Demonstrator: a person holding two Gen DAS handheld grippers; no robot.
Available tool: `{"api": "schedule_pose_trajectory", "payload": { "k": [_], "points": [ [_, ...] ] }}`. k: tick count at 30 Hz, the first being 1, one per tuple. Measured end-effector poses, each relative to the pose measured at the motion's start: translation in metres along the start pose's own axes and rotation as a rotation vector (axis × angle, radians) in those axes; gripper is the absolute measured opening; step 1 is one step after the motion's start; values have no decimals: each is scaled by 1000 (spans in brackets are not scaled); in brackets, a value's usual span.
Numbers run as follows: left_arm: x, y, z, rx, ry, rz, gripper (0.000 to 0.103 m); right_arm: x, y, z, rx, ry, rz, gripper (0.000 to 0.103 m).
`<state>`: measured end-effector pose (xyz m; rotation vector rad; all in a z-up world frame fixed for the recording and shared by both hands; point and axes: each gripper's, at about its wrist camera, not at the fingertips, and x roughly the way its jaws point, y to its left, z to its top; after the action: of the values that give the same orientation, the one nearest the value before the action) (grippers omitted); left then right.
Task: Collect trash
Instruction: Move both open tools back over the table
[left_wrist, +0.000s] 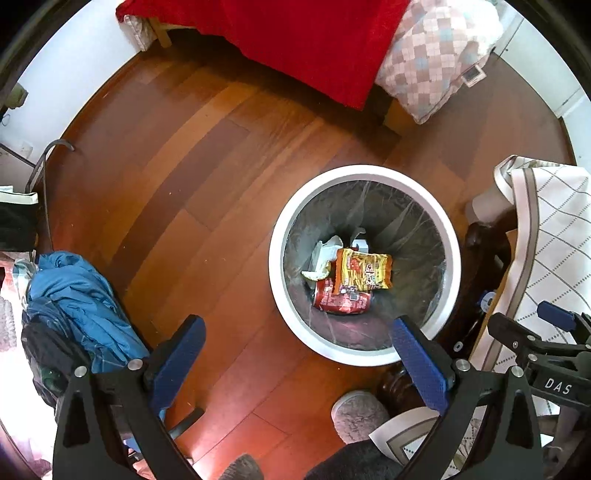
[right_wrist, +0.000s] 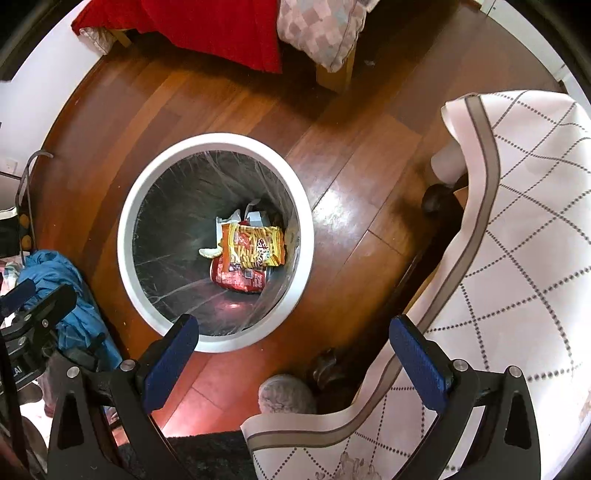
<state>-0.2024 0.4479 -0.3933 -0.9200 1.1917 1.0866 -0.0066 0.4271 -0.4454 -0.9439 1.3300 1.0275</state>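
Note:
A round white trash bin (left_wrist: 365, 171) with a clear liner stands on the wooden floor; it also shows in the right wrist view (right_wrist: 216, 140). Inside lie a yellow snack packet (left_wrist: 364, 273), a red wrapper (left_wrist: 341, 301) and crumpled white paper (left_wrist: 325, 254); the yellow packet (right_wrist: 255, 245) and red wrapper (right_wrist: 240, 280) show in the right wrist view too. My left gripper (left_wrist: 299, 354) is open and empty, above the floor at the bin's near rim. My right gripper (right_wrist: 295, 350) is open and empty, above the bin's near right side.
A table with a white quilted cloth (right_wrist: 517, 221) stands right of the bin. A bed with a red blanket (left_wrist: 306, 40) and checked pillow (left_wrist: 428, 59) is at the back. A blue garment (left_wrist: 77, 302) lies on a chair at left. A grey slipper (left_wrist: 358, 415) is near my feet.

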Motion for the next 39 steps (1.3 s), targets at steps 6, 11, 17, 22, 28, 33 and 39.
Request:
{"api": "schedule_pose_trajectory", "payload": {
  "k": [6,11,17,22,28,33,39],
  "points": [
    [-27,-4,-14,4,-46,-1,103,-33,0,-12,4,-61,10,103],
    [-63,-7,-30,11,-101,-5,103,-68,0,-29,-1,-121,17,103],
    [-118,-13,-53,28,-200,-11,103,-121,-5,-57,-4,-220,32,103],
    [-160,-21,-75,47,-282,6,103,-167,-12,-85,7,-307,68,103],
    [-198,-38,-104,51,-340,7,103,-220,-32,-125,35,-396,144,103],
    [-211,-70,-130,80,-383,13,103,-255,-70,-174,99,-449,216,103],
    [-185,-152,-163,196,-335,-71,103,-260,-146,-244,237,-444,191,103]
  ]
}}
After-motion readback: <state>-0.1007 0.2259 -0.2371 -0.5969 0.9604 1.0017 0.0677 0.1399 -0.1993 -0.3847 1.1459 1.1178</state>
